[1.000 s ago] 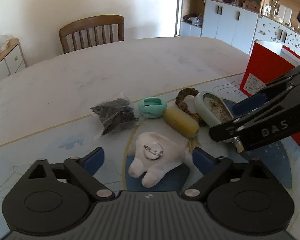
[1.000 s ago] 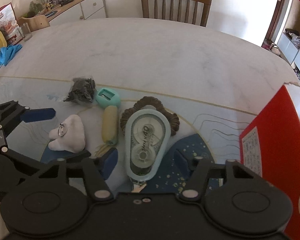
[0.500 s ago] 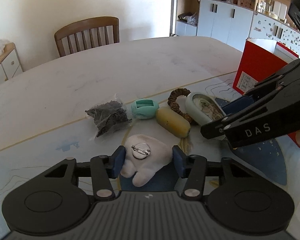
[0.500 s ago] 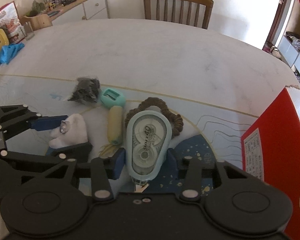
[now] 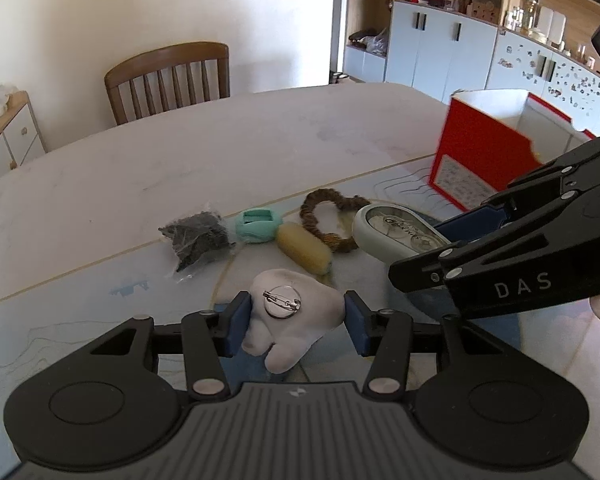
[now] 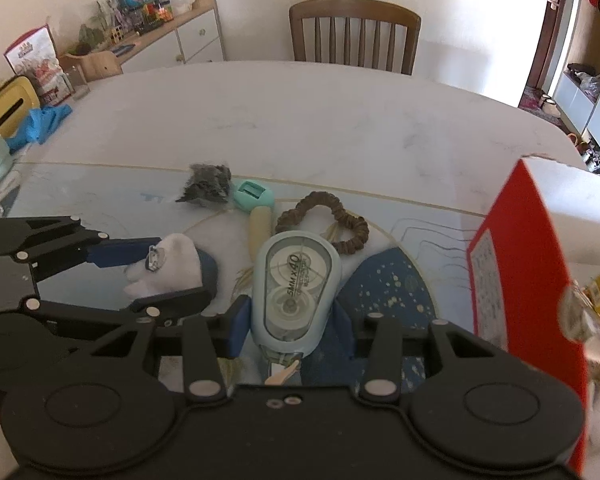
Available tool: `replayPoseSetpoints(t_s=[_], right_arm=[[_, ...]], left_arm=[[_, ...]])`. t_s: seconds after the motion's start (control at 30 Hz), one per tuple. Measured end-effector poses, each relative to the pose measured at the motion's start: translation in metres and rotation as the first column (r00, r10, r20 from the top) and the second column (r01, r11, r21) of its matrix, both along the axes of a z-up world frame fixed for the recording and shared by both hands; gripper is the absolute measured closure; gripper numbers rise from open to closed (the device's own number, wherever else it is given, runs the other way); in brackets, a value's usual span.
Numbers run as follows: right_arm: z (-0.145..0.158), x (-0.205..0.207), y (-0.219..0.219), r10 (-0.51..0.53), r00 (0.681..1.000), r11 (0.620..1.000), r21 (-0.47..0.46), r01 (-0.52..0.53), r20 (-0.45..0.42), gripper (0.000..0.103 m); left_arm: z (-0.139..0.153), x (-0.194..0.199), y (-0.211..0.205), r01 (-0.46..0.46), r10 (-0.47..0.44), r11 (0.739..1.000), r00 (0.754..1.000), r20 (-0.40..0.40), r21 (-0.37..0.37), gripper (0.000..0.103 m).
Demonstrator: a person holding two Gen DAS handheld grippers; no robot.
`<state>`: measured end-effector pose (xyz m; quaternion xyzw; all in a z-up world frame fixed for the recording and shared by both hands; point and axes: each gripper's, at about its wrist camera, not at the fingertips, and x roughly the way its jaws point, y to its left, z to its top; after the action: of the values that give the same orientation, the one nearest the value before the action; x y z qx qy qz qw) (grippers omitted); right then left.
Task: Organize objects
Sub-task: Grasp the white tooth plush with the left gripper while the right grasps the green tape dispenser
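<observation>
Item: white tooth plush [image 5: 296, 316] pinched in my left hand-held gripper [image 5: 296, 322], correction tape [image 6: 294, 288] clamped lengthwise in my right hand-held gripper [image 6: 292, 320]; red box [image 6: 520, 264] stands far right on table [image 6: 300, 112].

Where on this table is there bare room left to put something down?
The far half of the table, from the gold line to the chair, is bare. So is the mat left of the dark bag. It is crowded from that bag to the red box, where both grippers work.
</observation>
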<state>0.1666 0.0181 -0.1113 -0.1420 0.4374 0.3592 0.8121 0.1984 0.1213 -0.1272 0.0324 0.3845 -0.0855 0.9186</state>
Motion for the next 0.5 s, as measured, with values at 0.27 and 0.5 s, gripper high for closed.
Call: replayPoseSetpoints(t_s=[0.27,0.5], right_arm=[[0.028,-0.018,-0.033,-0.009,1.000,0.999,0.033,0.008,0.012,0.061],[0.054,-0.028,-0.063,-0.016,0.999,0.997,0.080,0.013,0.038,0.061]], left_arm=[[0.025,-0.025,-0.017,0.011,-0.011,1.000,1.000,0.007,-0.005,0.054],[0.047,-0.039,-0.033,0.009,-0.009,1.000,1.000,0.016,-0.008,0.054]])
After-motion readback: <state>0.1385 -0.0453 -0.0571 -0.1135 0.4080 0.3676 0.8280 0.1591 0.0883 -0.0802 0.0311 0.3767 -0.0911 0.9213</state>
